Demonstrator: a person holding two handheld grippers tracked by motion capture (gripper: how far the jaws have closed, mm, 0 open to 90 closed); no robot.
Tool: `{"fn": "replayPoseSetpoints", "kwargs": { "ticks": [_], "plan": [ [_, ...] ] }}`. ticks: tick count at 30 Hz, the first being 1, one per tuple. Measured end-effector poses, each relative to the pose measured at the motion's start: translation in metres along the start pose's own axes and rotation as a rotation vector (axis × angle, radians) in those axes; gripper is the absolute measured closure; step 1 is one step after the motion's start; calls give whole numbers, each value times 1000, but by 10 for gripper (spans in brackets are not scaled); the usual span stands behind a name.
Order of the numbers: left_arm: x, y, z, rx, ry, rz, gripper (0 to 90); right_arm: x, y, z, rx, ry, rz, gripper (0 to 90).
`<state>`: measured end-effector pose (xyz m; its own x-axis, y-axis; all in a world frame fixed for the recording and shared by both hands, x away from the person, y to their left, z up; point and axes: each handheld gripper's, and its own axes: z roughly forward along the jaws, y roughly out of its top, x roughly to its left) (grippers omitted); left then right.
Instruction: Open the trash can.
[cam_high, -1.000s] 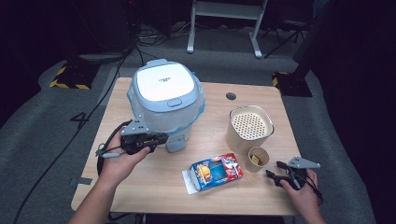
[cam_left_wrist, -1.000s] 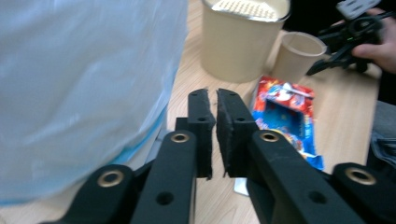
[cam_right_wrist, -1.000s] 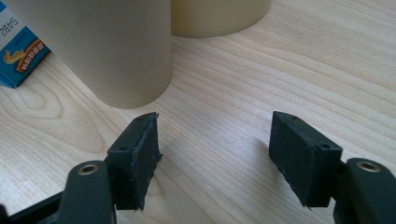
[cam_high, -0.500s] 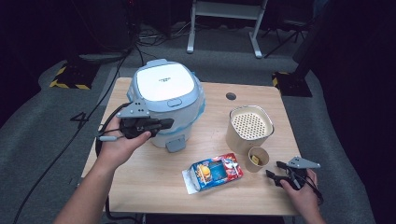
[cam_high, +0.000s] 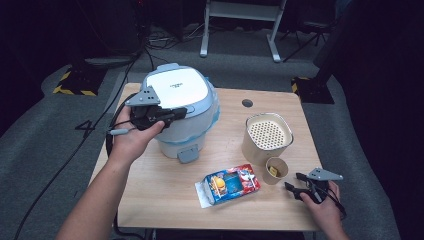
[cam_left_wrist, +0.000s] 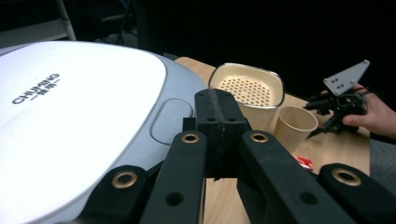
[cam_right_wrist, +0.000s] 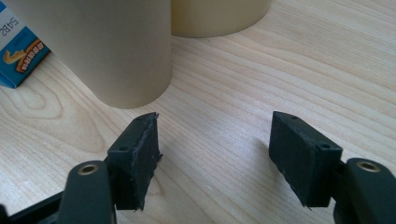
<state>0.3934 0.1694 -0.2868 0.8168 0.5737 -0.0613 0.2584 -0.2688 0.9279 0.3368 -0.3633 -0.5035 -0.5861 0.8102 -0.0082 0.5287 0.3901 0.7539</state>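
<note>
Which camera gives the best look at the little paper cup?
The high view: the paper cup shows whole, something yellow inside. The left gripper view shows its rim and side farther off; the right gripper view just its lower wall.

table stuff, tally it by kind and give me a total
rice cooker: 1
perforated cream container: 1
paper cup: 1
colourful carton: 1
total: 4
</note>
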Motion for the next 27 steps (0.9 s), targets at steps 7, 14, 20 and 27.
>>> {"fn": "replayPoseSetpoints", "kwargs": {
  "ticks": [7,14,20,27],
  "plan": [
    [7,1,7,-16,31,-16,900,0,0,0,0,0,0,335],
    [10,0,16,18,50,-11,900,0,0,0,0,0,0,335],
    [9,0,17,18,53,-9,900,0,0,0,0,0,0,335],
    [7,2,17,44,64,26,900,0,0,0,0,0,0,335]
  ]
}}
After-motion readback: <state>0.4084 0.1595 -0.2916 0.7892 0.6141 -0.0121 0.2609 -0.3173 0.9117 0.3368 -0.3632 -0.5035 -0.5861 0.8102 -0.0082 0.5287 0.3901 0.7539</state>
